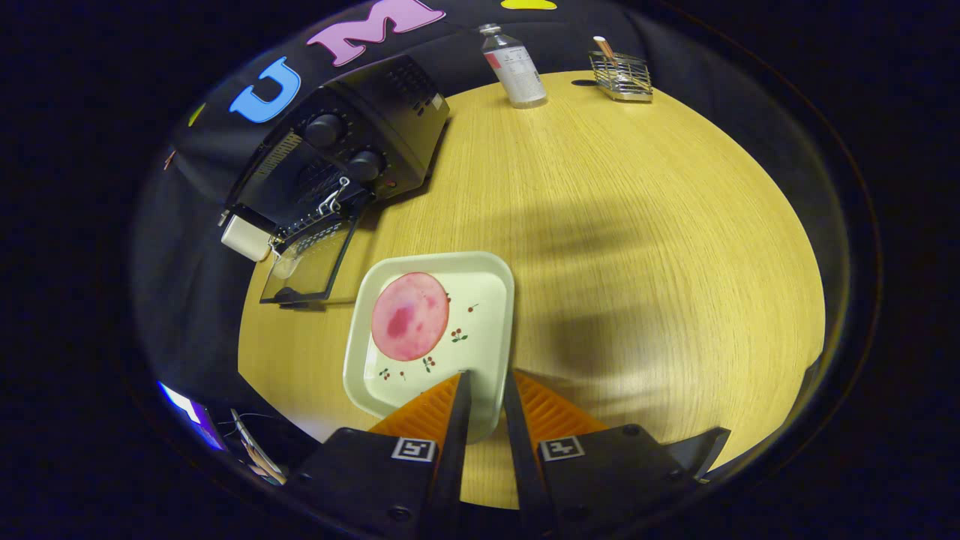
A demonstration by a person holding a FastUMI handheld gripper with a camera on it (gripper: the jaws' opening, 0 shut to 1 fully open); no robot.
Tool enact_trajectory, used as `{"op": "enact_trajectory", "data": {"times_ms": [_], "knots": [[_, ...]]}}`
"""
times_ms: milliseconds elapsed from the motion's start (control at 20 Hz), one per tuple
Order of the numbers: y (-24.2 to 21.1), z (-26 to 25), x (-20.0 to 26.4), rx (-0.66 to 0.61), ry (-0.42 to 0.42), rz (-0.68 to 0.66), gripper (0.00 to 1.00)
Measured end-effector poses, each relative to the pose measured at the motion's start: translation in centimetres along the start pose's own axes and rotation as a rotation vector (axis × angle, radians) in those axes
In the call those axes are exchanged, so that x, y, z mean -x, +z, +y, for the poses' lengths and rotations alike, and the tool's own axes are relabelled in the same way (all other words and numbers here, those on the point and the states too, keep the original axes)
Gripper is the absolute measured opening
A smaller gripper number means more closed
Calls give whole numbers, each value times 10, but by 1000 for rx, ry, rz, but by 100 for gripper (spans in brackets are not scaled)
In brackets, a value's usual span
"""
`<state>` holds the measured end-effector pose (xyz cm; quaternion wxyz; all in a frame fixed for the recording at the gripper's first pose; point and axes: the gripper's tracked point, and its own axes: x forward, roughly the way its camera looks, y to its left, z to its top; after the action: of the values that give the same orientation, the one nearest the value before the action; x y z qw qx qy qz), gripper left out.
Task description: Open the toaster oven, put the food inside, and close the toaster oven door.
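On the wooden table [600, 225] we see a pale square plate [491, 300] with small cherry prints, and on it lies a round pink slice of food [410, 316], set toward the plate's far left part. Our tool [486, 379] hangs over the near right corner of the plate, its two fingers [459, 405] drawn close with just a narrow gap between the tips; the plate's rim shows through that gap, but we cannot tell whether the fingers press on it or merely sit above it. The food lies ahead of the fingers and to their left, apart from them.

Beyond the plate to the left stands the black toaster oven [360, 142], with two round knobs on its front. Its glass door [311, 259] is swung down and open, its free edge near the plate's far left corner, and a wire rack shows inside. A pale handle [246, 238] sits at the door's left side.

Far across the table we see a clear bottle [514, 67] standing upright, and to its right a small wire basket [621, 77] with a stick-like thing in it.
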<state>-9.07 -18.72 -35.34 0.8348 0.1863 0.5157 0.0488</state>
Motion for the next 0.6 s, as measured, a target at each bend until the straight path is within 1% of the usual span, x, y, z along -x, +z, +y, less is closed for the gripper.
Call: {"op": "enact_trajectory", "data": {"times_ms": [150, 200, 250, 400, 500, 550, 600], "knots": [[1, -4, -2, -17, -33, 23, 14], [1, -5, -3, -13, -54, 24, 14], [2, -6, -3, -3, -61, 33, 13], [2, -3, -5, 40, -75, 40, 11], [1, -3, -1, 46, -77, 40, 11], [2, -3, -4, 45, -73, 40, 9], [3, -3, -4, 42, -72, 44, 9]]}}
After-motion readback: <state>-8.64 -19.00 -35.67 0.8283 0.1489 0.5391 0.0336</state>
